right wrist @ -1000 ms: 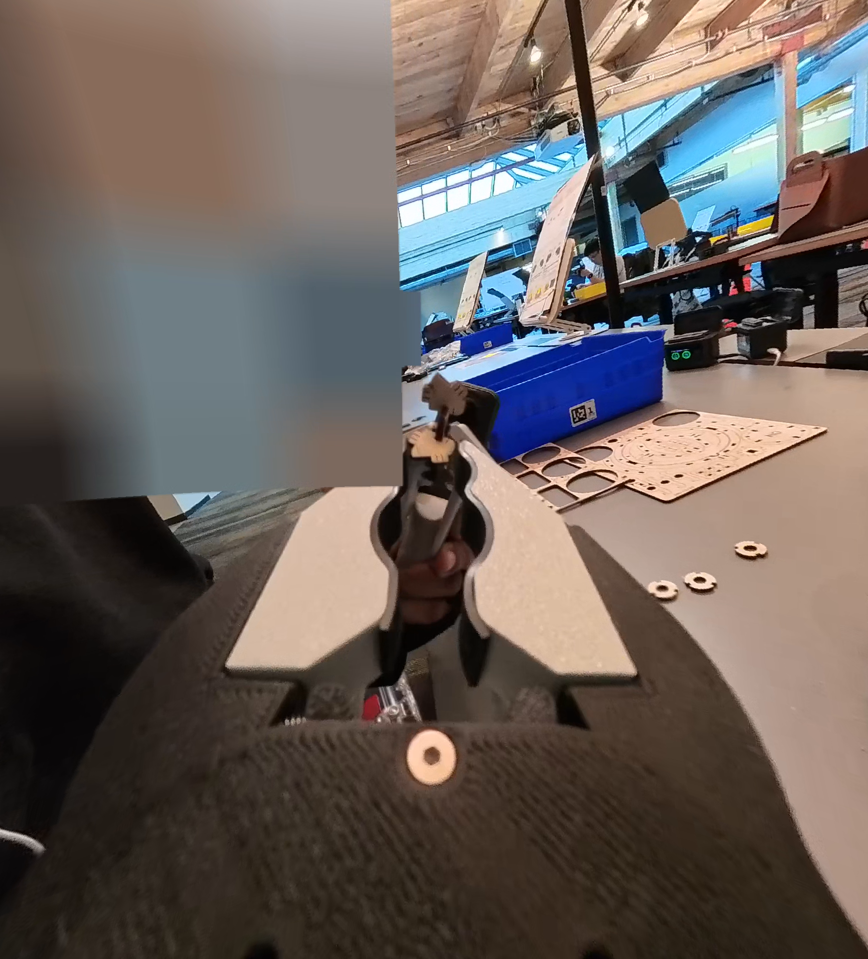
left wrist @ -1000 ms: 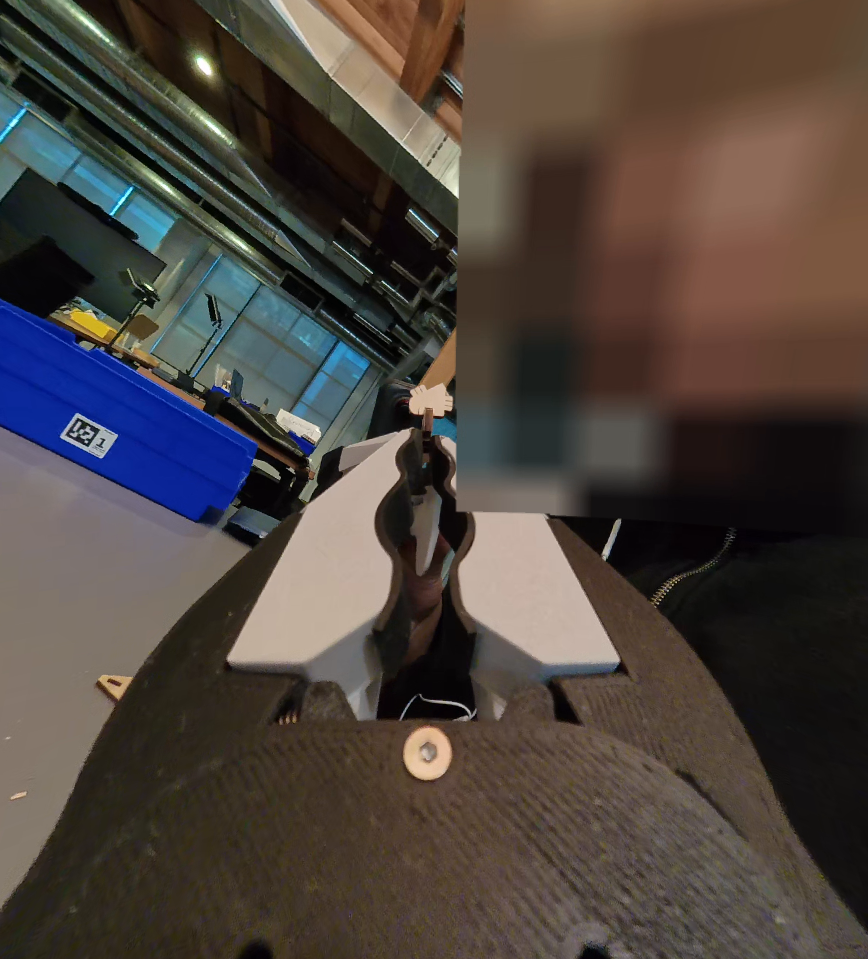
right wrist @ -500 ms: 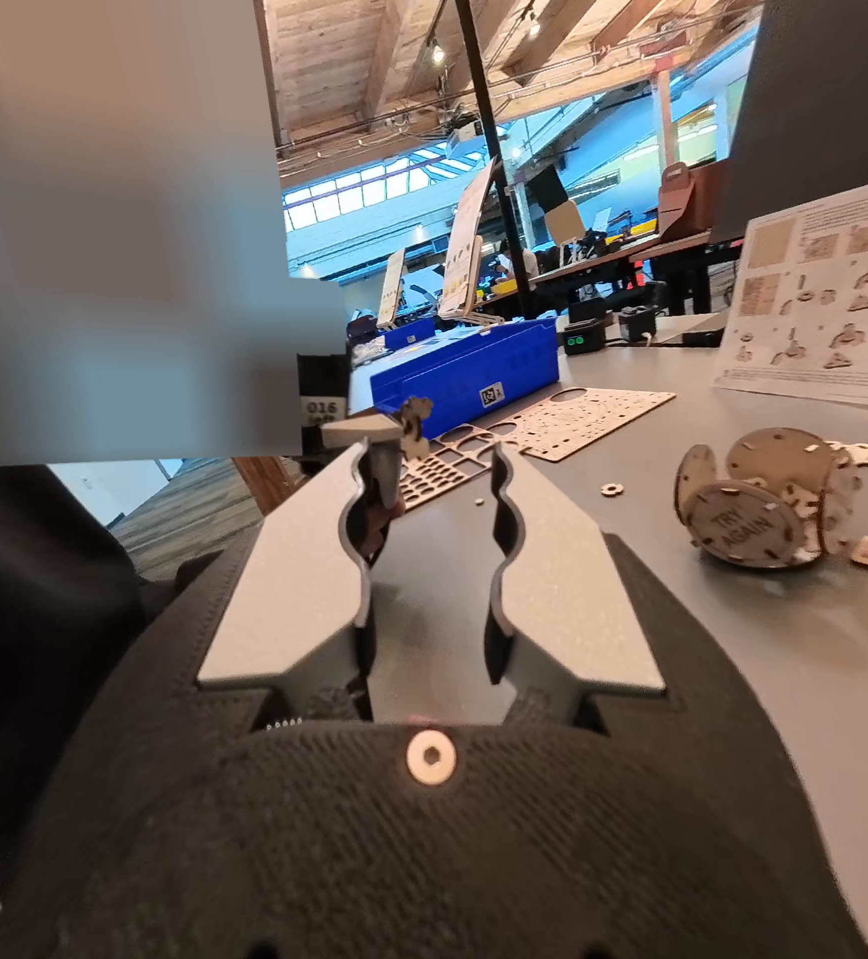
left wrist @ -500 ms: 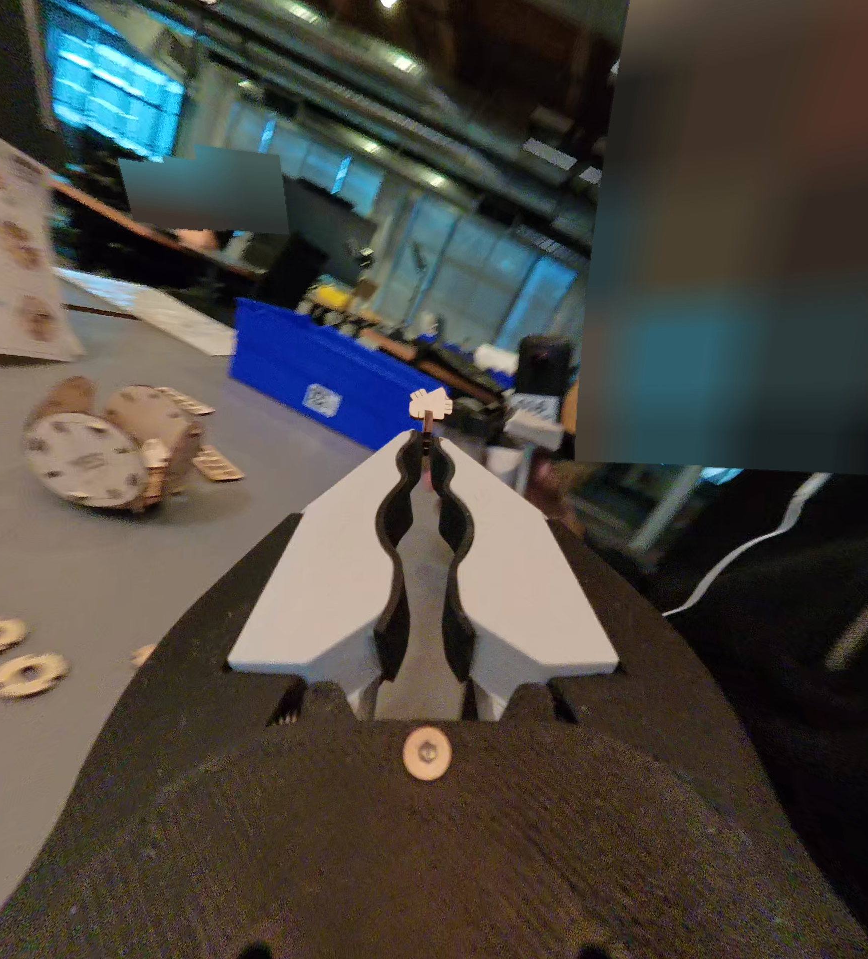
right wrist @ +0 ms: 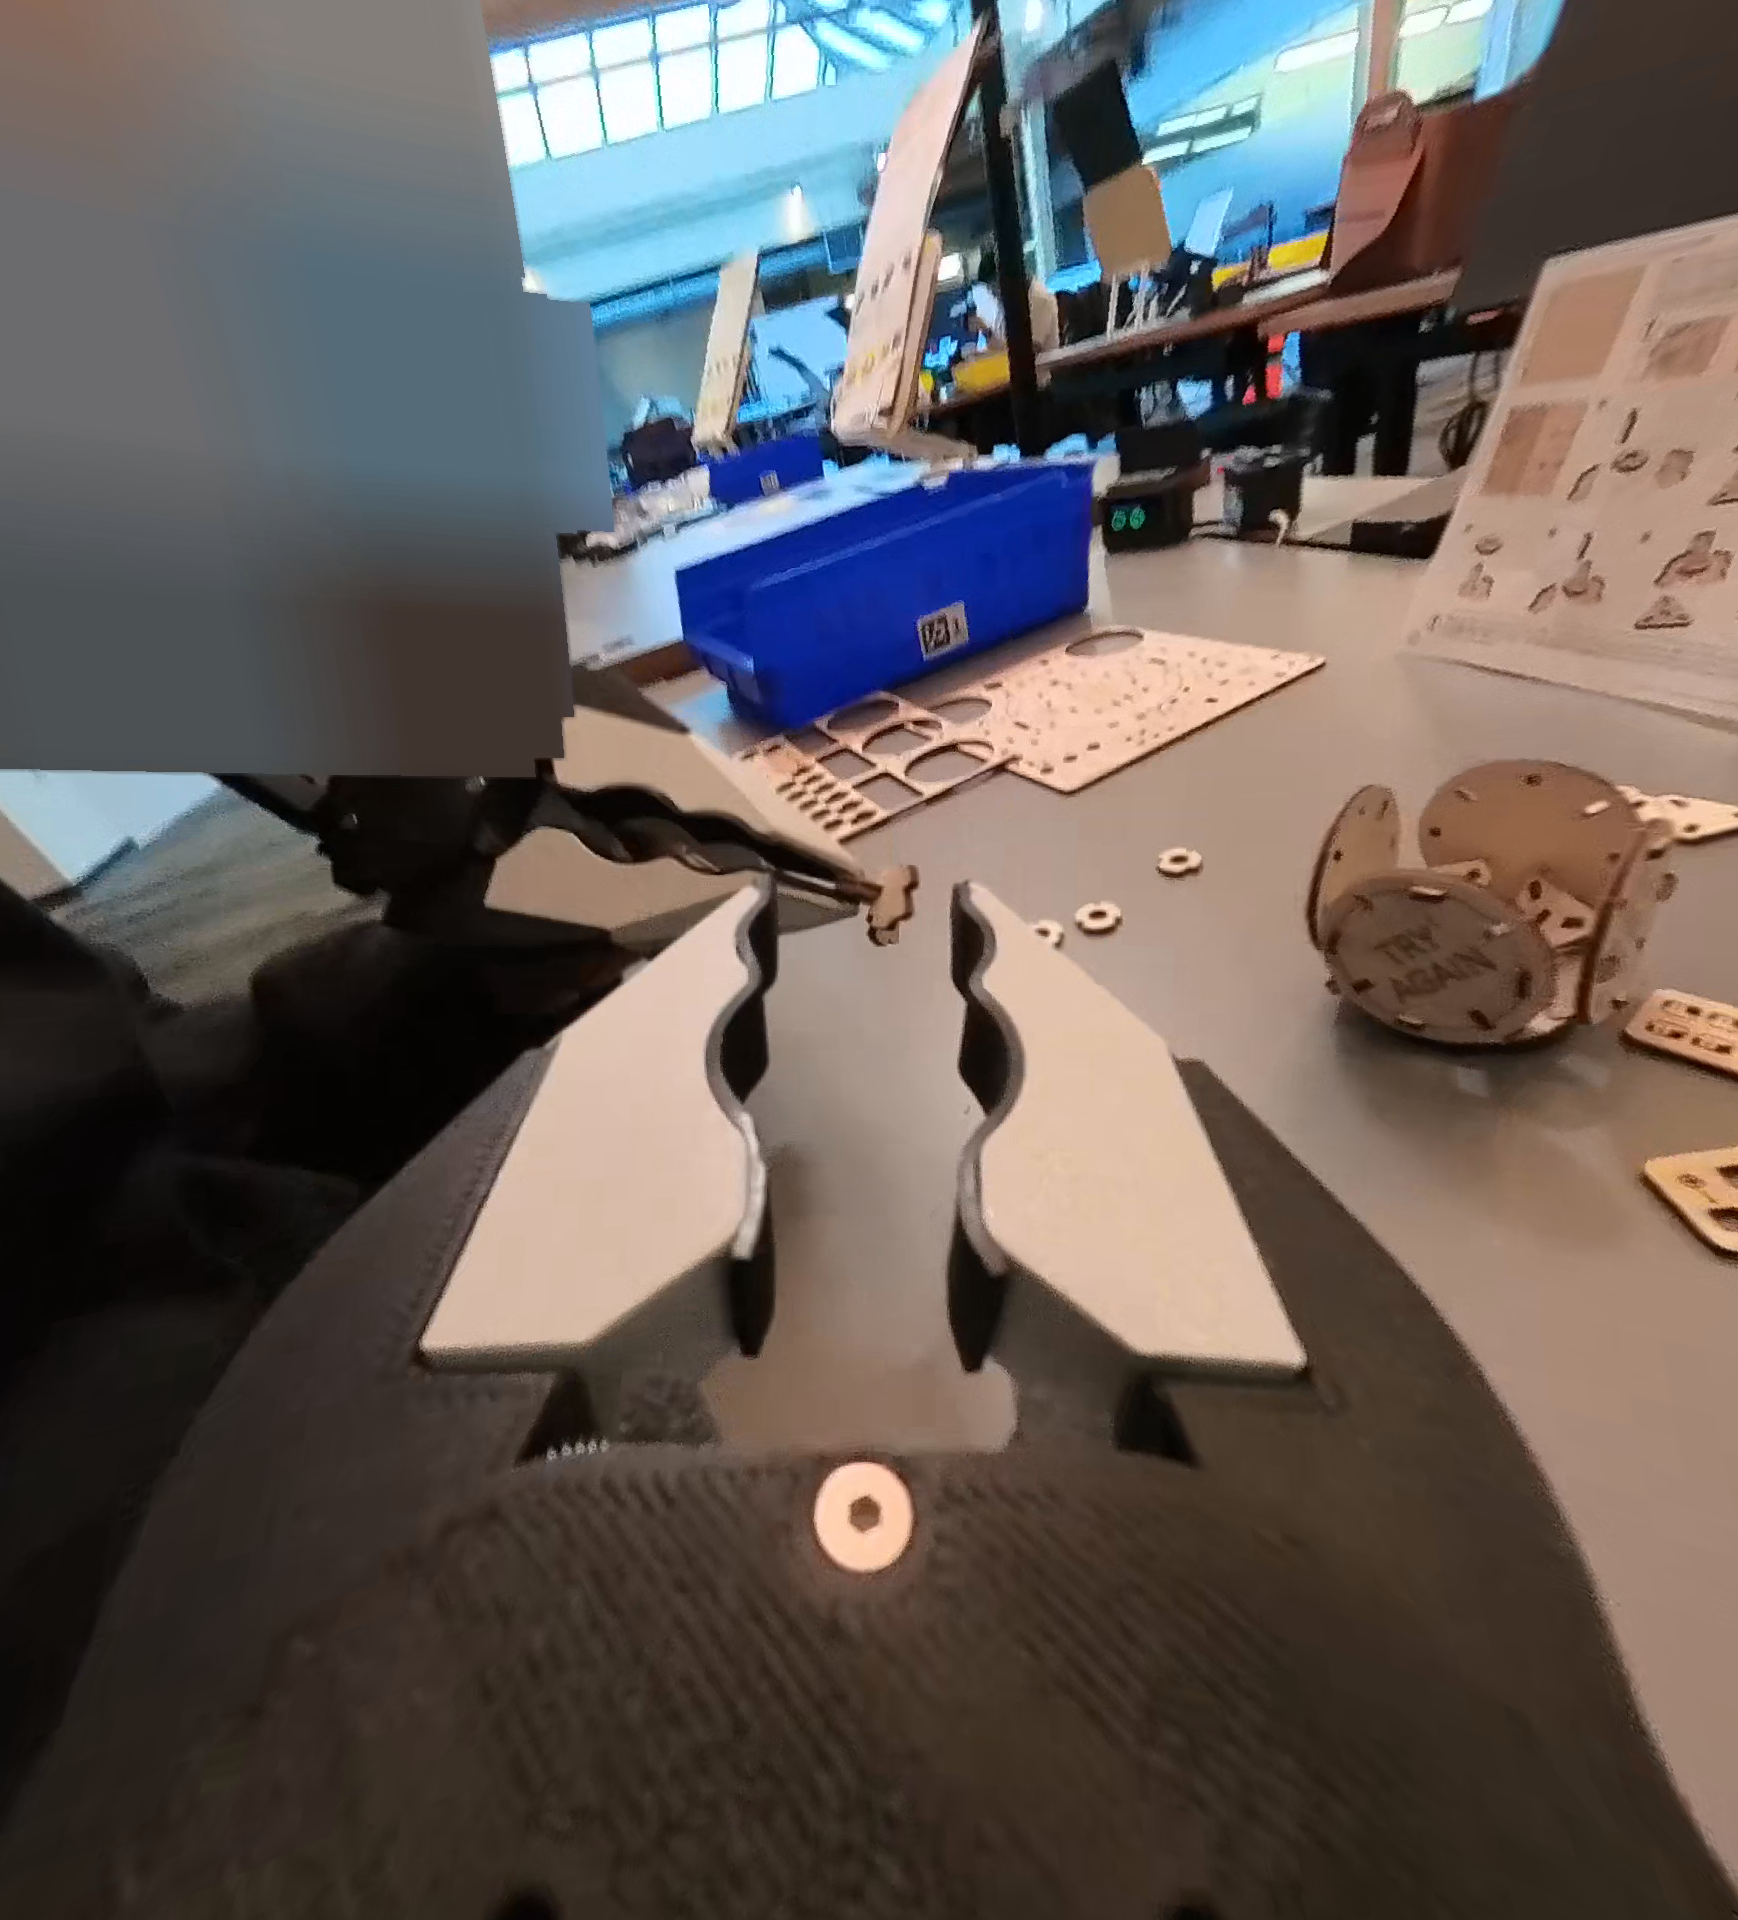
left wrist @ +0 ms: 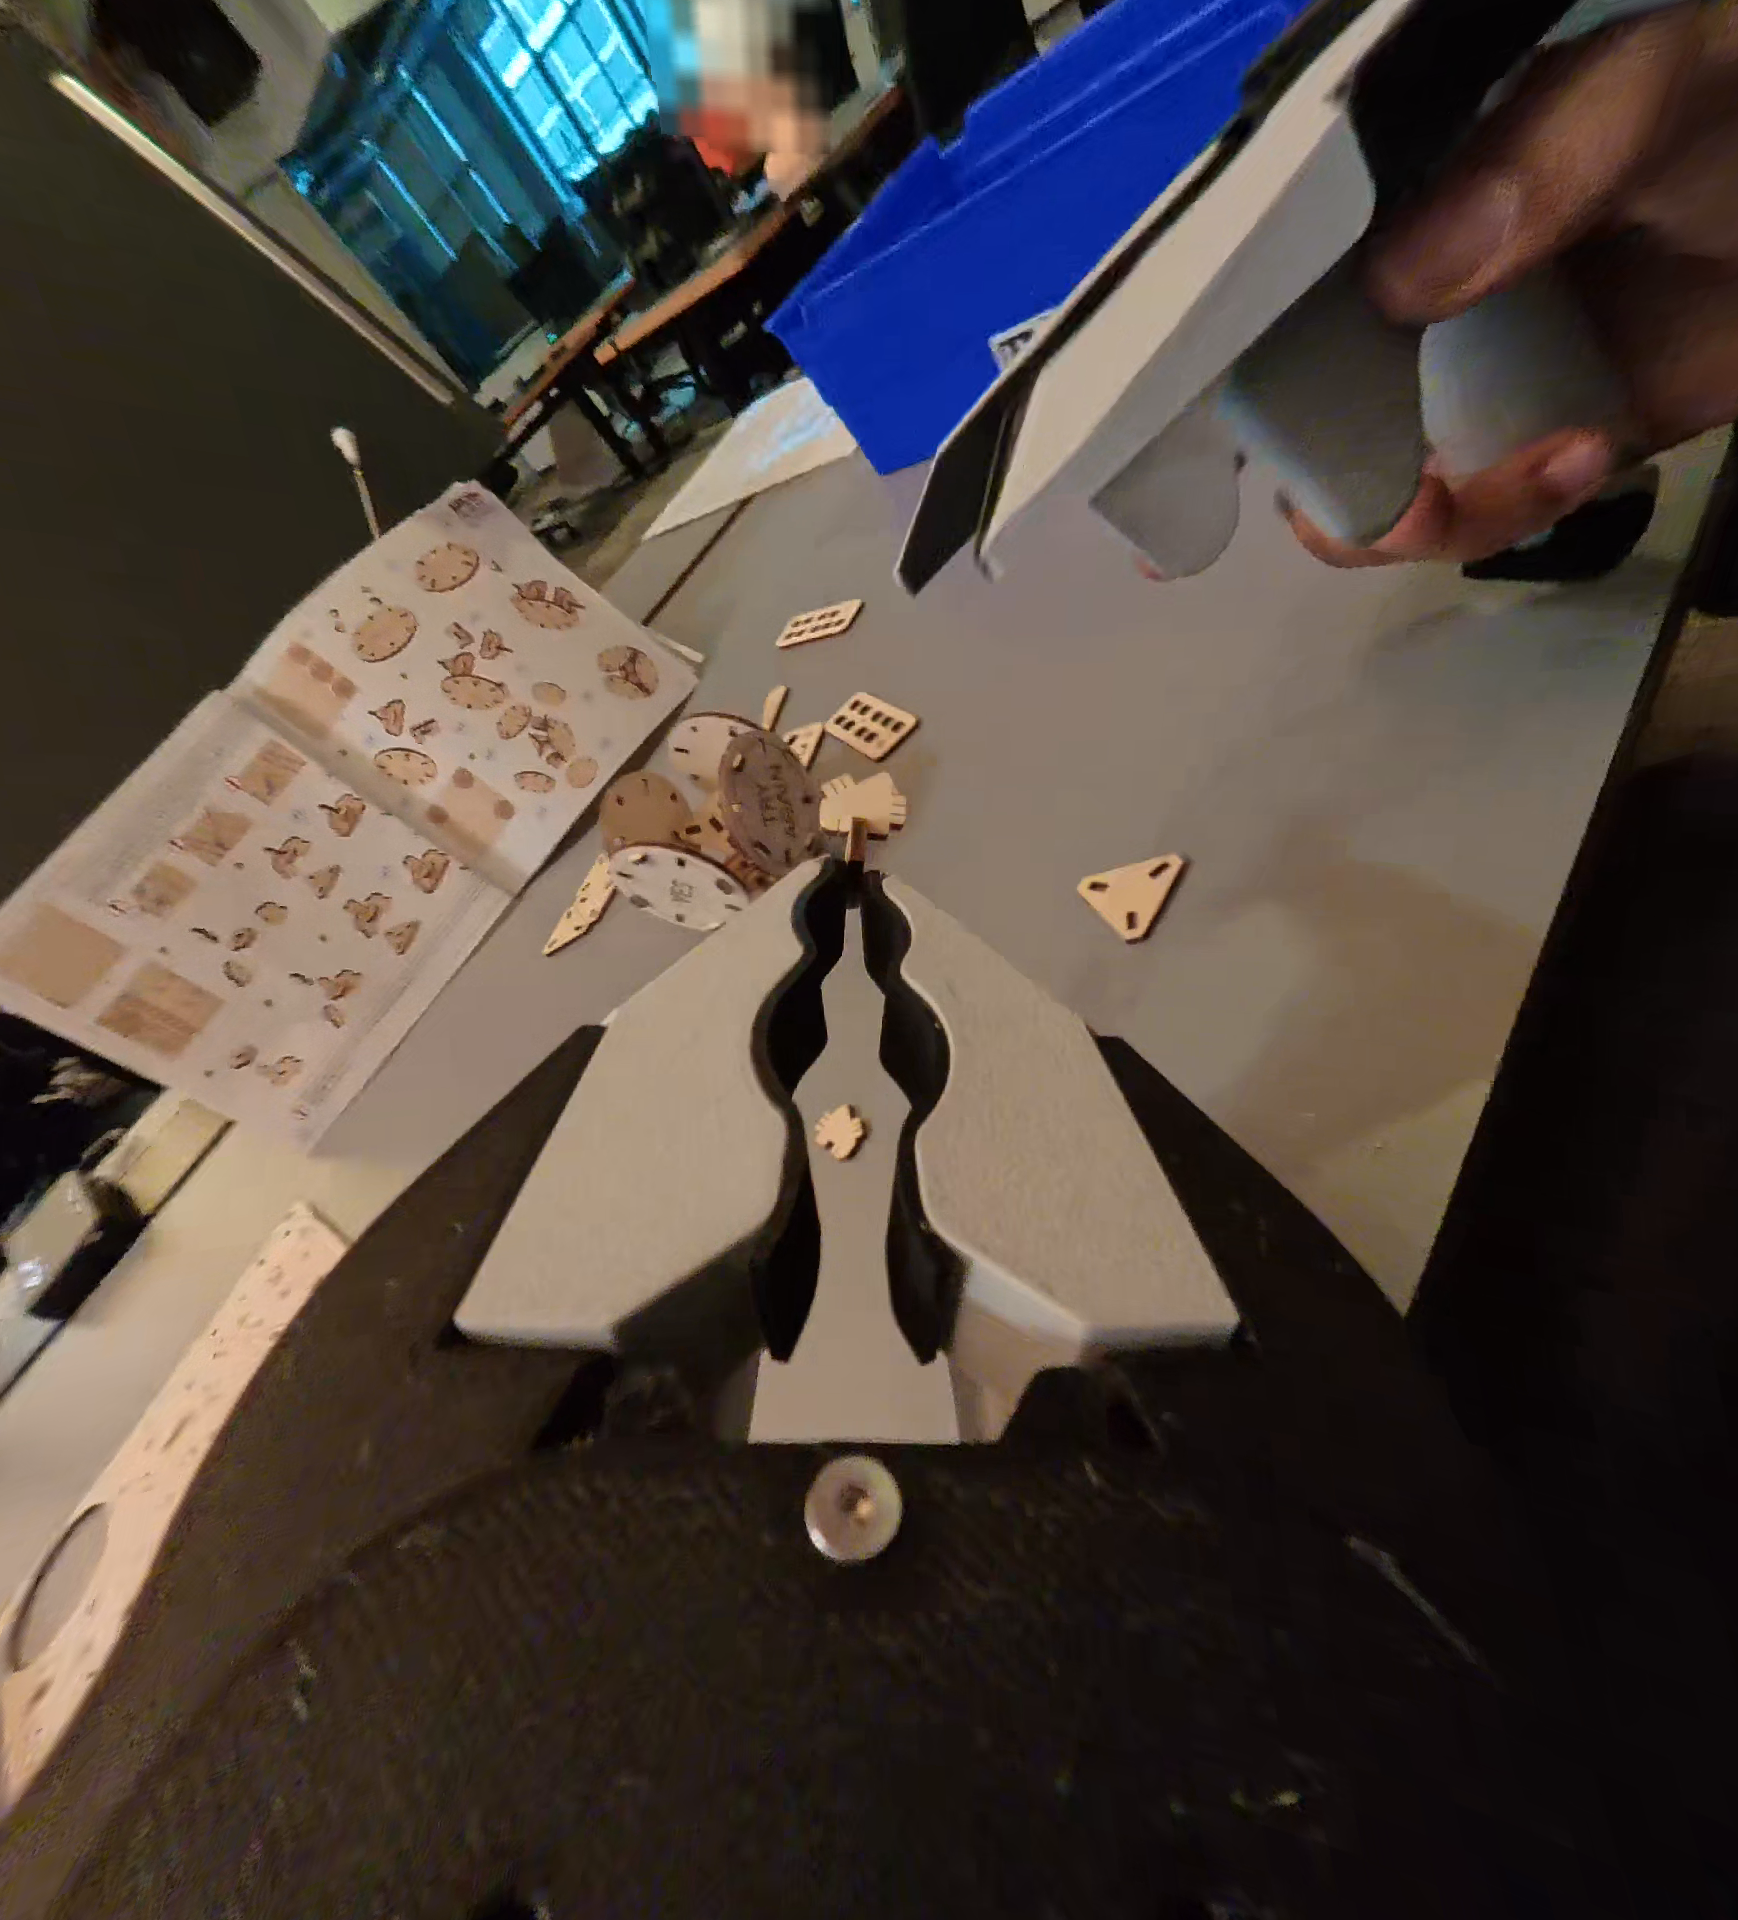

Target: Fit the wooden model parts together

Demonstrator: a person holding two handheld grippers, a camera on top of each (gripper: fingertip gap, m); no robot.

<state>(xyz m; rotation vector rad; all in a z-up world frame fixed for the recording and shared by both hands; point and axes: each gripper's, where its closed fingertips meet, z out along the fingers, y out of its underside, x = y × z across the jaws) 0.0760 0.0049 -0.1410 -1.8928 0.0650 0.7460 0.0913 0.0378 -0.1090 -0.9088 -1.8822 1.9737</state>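
The room is a large open workshop with a timber ceiling, high windows and rows of benches far back in the upper part of both views. The grey tabletop (right wrist: 1467, 1455) is smooth, flat and matte; thin parts lying flat on it probably give little edge to catch.

On it, largest first: a blue bin (right wrist: 886, 582) at upper centre of the right wrist view, an open instruction booklet (left wrist: 325, 810) at left of the left wrist view, a punched plywood sheet (right wrist: 1104, 707) in front of the bin, then a half-built wooden ball of discs (right wrist: 1416, 956) at right centre. Loose flat pieces lie around it: a slotted triangle (left wrist: 1130, 894), small rectangles, tiny rings (right wrist: 1179, 861).

The left tool (left wrist: 849, 883) is pinched shut on the thin stem of a small fan-shaped wooden piece (left wrist: 865, 805), which stands up past the tips at frame centre, above the tabletop and in front of the ball. The piece looks very light, stiff and brittle, with a narrow stem that may snap if twisted; its flat faces seem the safest hold. A similar tiny piece (left wrist: 839, 1130) lies on the tabletop below, between the fingers.

The right tool (right wrist: 860, 904) stands open with nothing between its pads; the held piece hangs just ahead of its tips, untouched.
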